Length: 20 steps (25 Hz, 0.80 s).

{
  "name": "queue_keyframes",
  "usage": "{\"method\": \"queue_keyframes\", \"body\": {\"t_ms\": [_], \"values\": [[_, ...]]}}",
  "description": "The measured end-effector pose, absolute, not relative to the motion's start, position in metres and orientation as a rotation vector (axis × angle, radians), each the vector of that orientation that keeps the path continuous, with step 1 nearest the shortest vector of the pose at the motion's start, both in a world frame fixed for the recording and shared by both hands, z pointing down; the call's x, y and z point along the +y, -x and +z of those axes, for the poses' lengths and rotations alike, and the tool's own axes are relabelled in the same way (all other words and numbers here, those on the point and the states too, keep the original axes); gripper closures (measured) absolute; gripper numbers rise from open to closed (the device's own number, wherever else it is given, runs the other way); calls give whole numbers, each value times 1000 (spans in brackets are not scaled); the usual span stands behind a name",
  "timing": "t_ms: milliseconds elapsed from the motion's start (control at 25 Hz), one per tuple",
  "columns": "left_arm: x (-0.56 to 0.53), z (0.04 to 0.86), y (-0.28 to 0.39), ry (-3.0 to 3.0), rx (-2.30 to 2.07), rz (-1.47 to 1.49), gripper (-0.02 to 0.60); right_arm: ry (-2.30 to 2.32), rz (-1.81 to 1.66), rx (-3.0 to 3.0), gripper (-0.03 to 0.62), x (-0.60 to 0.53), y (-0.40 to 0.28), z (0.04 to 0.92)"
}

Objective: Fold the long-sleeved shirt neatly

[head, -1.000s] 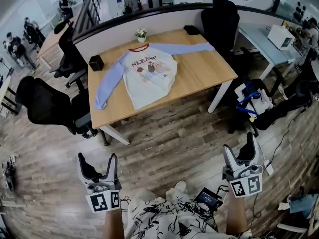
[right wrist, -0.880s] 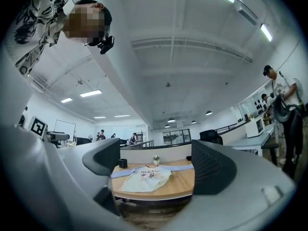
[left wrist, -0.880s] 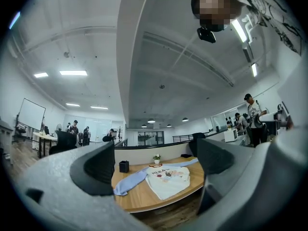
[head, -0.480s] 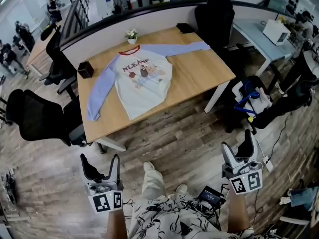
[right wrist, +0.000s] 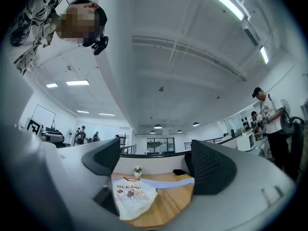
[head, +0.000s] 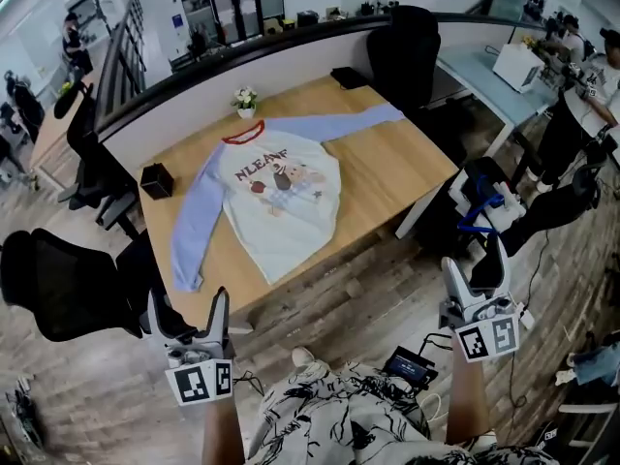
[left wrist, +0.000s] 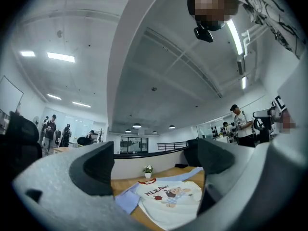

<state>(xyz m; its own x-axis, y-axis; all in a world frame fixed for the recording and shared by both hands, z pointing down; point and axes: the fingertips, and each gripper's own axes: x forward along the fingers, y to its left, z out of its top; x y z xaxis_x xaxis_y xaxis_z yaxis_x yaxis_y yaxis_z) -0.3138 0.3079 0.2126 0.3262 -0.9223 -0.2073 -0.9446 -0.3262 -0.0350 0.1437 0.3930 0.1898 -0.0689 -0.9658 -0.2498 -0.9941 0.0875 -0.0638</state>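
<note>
Ahead of the left gripper (head: 190, 310) and right gripper (head: 475, 277), both released and empty, a pot (head: 246, 111) held white flowers (head: 244, 95). Nearer, the shirt (head: 278, 200) read "NLEA…".

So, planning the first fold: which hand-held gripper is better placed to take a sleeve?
Left, probably: the left hand-held gripper is open close to the near sleeve cuff; the far sleeve lies well away from the right hand-held gripper.

Bright overhead strips, perhaps fisheye-warped.
</note>
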Motion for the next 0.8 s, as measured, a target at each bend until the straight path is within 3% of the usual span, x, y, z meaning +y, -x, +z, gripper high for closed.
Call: {"method": "queue_keyframes", "body": {"t_ms": [480, 800], "values": [[196, 230, 239, 2629, 1481, 169, 51, 2219, 105, 1948, 138, 371, -198, 223], [135, 246, 138, 2642, 1474, 125, 51, 2211, 123, 1927, 138, 305, -309, 228]]}}
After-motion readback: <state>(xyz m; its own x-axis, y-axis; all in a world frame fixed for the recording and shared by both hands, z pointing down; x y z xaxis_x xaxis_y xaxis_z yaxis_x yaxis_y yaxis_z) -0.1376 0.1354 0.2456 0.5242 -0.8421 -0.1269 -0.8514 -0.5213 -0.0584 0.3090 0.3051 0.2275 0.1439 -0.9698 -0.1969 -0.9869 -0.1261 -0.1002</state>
